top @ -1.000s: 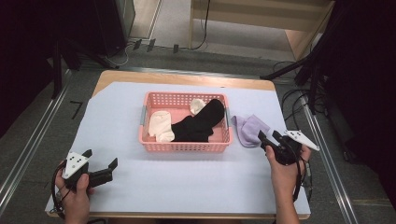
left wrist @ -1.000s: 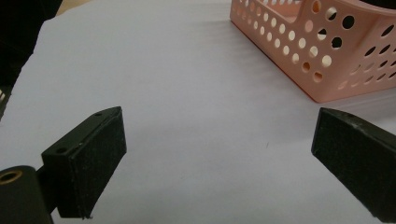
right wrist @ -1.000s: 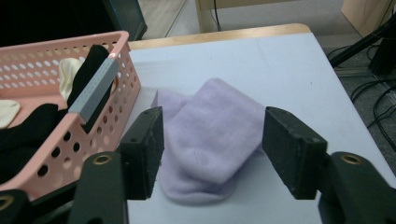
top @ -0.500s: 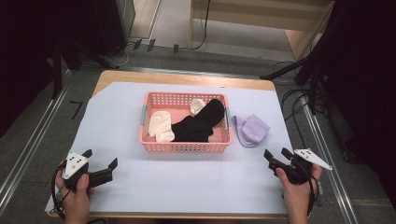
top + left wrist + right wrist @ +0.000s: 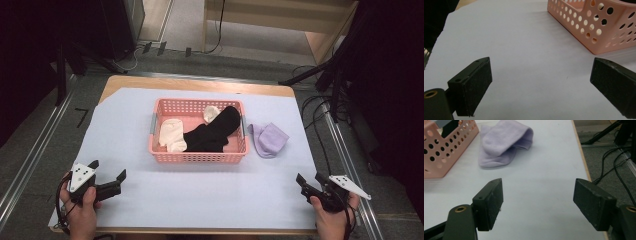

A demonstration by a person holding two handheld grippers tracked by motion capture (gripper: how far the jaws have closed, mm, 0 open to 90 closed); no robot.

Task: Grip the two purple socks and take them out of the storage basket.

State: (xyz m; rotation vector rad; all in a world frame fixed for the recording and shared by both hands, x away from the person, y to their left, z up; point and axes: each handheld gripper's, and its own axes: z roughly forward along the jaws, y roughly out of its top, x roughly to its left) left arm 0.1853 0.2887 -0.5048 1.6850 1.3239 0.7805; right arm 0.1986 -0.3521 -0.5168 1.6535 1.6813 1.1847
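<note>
High view: a pink basket (image 5: 197,152) of socks is seen mid-desk, a lilac sock (image 5: 270,139) just beside its right wall.
Left gripper view: left gripper (image 5: 541,82) is held spread, empty.
Right gripper view: right gripper (image 5: 537,200) is held apart; the sock is judged soft, light, best pinched at its folded edge.

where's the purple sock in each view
High view: the purple sock lies right of centre on the white table cover, just outside the pink basket's right end.
Left gripper view: the basket's corner is at upper right; the sock lies outside this frame.
Right gripper view: upper left of centre, beyond the open jaws, beside the basket's corner.
Shared landmark: the pink basket.
</note>
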